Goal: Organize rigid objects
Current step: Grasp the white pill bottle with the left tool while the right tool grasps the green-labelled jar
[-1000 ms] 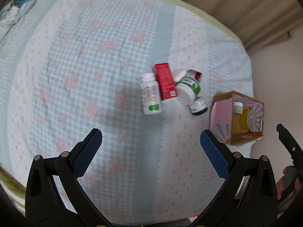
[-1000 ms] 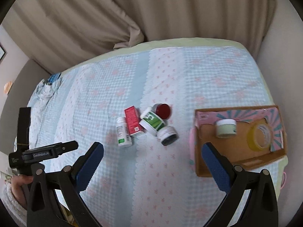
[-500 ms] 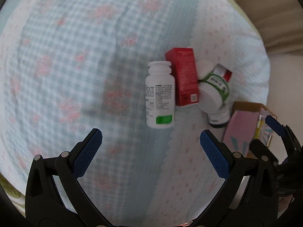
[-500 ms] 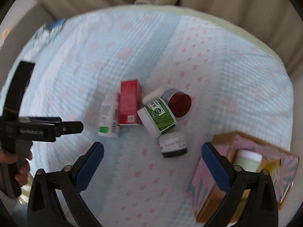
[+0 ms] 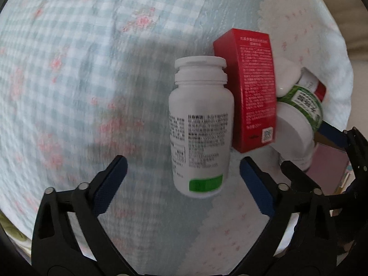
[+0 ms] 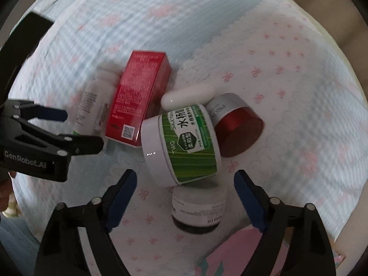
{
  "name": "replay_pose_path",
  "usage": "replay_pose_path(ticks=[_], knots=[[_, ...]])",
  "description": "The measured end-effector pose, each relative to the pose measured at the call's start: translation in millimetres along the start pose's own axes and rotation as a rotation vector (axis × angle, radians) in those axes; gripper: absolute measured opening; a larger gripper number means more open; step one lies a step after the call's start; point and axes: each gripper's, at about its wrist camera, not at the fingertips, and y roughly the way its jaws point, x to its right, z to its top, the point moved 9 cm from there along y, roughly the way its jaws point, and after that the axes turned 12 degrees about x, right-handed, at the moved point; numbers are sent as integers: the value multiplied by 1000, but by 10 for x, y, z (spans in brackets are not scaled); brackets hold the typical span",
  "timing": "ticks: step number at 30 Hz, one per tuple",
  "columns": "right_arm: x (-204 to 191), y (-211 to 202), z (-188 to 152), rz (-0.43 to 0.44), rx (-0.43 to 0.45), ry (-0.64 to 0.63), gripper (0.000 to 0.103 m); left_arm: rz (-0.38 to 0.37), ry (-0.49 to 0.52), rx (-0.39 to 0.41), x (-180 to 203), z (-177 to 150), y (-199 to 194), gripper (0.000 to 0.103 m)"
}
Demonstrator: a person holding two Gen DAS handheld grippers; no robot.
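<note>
CHANGE: both dropped close over the bed's cluster | LEFT hand-held gripper (image 5: 182,177): narrowing, empty, white bottle (image 5: 200,126) between jaws | RIGHT hand-held gripper (image 6: 185,194): half-closed, empty, dark jar (image 6: 199,209) between jaws | NEXT: likely grasps.

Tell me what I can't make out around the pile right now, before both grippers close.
- White pill bottle, right wrist view: mostly hidden behind red box and left gripper.
- Small dark jar, left wrist view: almost wholly hidden by green-label jar.
- Pink box, both views: cut off by the edge, contents unseen.
- Bottle print, left wrist view: motion-blurred, unreadable.
</note>
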Motion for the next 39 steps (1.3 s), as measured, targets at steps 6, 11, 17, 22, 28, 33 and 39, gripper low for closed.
replay_pose_path(ticks=[6, 11, 17, 22, 28, 33, 39], knots=[[-51, 165, 8, 12, -29, -81, 66, 23, 51, -11, 113, -34, 186, 81], [-41, 214, 67, 6, -34, -94, 61, 57, 65, 3, 238, 68, 279, 80], [-36, 270, 101, -2, -31, -35, 59, 88, 110, 14, 346, 170, 357, 78], [-62, 369, 133, -28, -18, -4, 54, 69, 170, 44, 566, 301, 256, 47], [-62, 329, 127, -55, -12, 36, 54, 32, 140, 64, 572, 352, 163, 47], [-49, 209, 125, -59, 11, 100, 54, 10, 127, 111, 560, 425, -16, 47], [-84, -101, 139, -61, 72, 181, 54, -14, 117, 168, 447, 364, -353, 47]])
